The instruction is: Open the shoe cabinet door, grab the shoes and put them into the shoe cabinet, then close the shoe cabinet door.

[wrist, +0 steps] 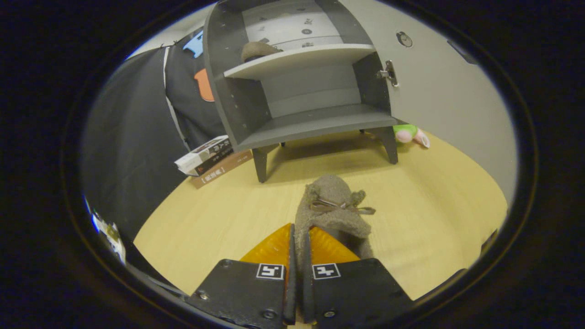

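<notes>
Fingers (pixel 299 249) clenched on a shoe (pixel 331 208): both press its heel edge from either side, almost no gap between them. The shoe is a fuzzy grey-brown slipper with a small bow on top; it runs forward from between the fingers, toe pointing away toward the cabinet (pixel 297 91). Whether its sole touches the bench (pixel 219 219) or hangs just above it, cannot tell.

Cabinet stands well beyond the fingers, straight ahead, on short legs on the bench. Door (pixel 438 91) is swung open to the right of the carcass, hinge (pixel 389 73) visible on its inner face. Two shelves are exposed. The lower shelf (pixel 320 125) is bare. A second shoe (pixel 258 49), same fuzzy material, lies on the upper shelf (pixel 297 59), toward its left side.

Ahead and left of the fingers, beside the cabinet's front left leg, a small pile of books (pixel 210 157) lies on the bench against the booth cloth. Ahead and right, just behind the cabinet's right leg, a pink-and-green soft toy (pixel 411 135) sits at the foot of the open door.
</notes>
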The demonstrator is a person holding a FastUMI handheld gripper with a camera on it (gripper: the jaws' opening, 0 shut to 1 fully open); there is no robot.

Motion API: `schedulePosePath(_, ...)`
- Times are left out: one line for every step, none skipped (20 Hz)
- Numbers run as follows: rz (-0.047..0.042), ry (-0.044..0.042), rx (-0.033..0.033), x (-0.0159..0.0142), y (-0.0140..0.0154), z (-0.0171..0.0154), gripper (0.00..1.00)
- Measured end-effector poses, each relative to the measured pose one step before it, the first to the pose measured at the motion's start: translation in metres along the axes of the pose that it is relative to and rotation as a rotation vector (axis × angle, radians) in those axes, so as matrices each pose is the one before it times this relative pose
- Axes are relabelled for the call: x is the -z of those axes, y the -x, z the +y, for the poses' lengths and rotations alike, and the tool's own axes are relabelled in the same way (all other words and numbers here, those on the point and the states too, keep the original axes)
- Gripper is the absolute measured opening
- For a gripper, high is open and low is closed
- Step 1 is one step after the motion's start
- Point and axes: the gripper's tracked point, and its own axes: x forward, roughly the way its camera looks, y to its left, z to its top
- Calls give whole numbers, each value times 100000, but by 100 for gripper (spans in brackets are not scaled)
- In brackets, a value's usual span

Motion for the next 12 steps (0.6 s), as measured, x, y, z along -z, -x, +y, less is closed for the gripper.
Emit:
schedulePosePath(-724, -11, -1640, -615, 865, 650, 10)
schedulePosePath(-1380, 1353, -417, -831, 904, 506, 10)
schedulePosePath(-1720, 2195, 183, -862, 1019, 446, 10)
schedulePosePath(-2033, 1721, -517, -1037, 1032, 582, 10)
schedulePosePath(-1922, 1632, -1399, -1111, 1056, 1046, 10)
schedulePosePath(-1977, 1950, -1328, -1226, 1065, 865, 10)
schedulePosePath(-1903, 2342, -1154, -1199, 878, 838, 10)
schedulePosePath(-1972, 2033, -1093, -1315, 910, 769, 9)
schedulePosePath(-1741, 1329, -1363, -1388, 977, 903, 10)
schedulePosePath(-1113, 1131, -1872, -1253, 922, 956, 10)
schedulePosePath(-1675, 1273, -1809, -1438, 915, 854, 10)
schedulePosePath(-2374, 966, -1485, -1751, 872, 748, 10)
